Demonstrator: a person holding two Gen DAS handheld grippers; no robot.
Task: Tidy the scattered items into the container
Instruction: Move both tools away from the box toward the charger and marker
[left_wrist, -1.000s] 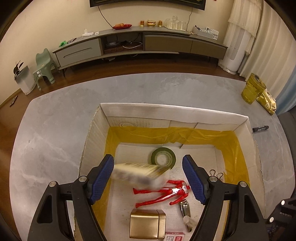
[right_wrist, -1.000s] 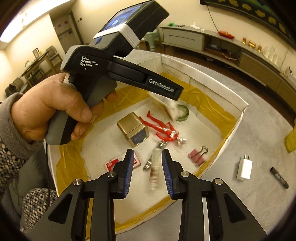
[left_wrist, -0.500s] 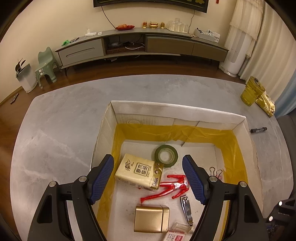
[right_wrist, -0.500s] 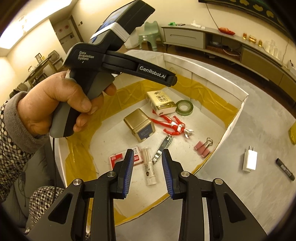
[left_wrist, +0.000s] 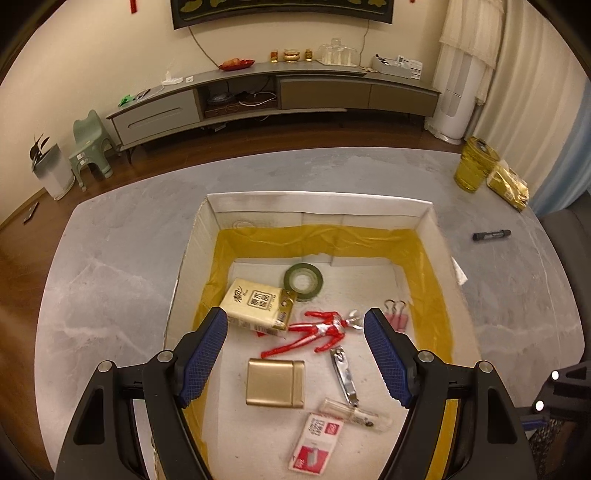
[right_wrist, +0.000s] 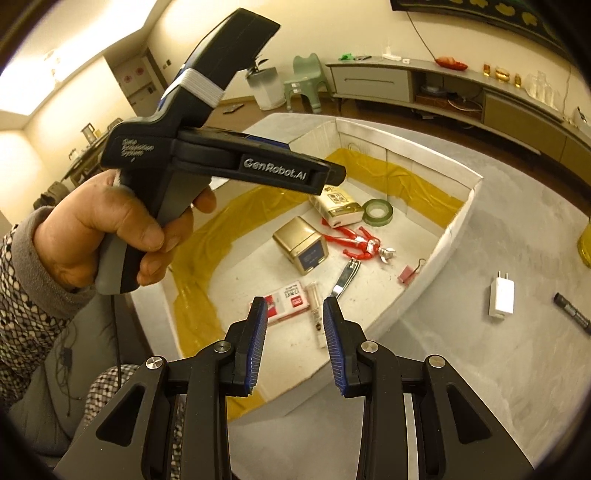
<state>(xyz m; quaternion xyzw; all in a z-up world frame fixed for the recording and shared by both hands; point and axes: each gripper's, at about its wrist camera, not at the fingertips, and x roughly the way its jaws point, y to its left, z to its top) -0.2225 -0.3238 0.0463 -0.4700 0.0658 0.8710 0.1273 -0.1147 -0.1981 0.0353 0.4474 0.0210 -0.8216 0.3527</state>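
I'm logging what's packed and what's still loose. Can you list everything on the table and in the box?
box: 1, white with yellow lining, on grey table
tissue pack: 1, cream, in box, left
tape roll: 1, green, in box, far side
toy figure: 1, red, in box, centre
tin: 1, gold, in box
nail clipper: 1, silver, in box
clear tube: 1, in box, near side
staple box: 1, red-white, in box, near side
binder clips: pink, in box, right; count unclear
charger: 1, white, on table
marker: 1, black, on table
gold packets: on table, far right
left hand-held gripper: open, empty, above box
right hand-held gripper: open, empty
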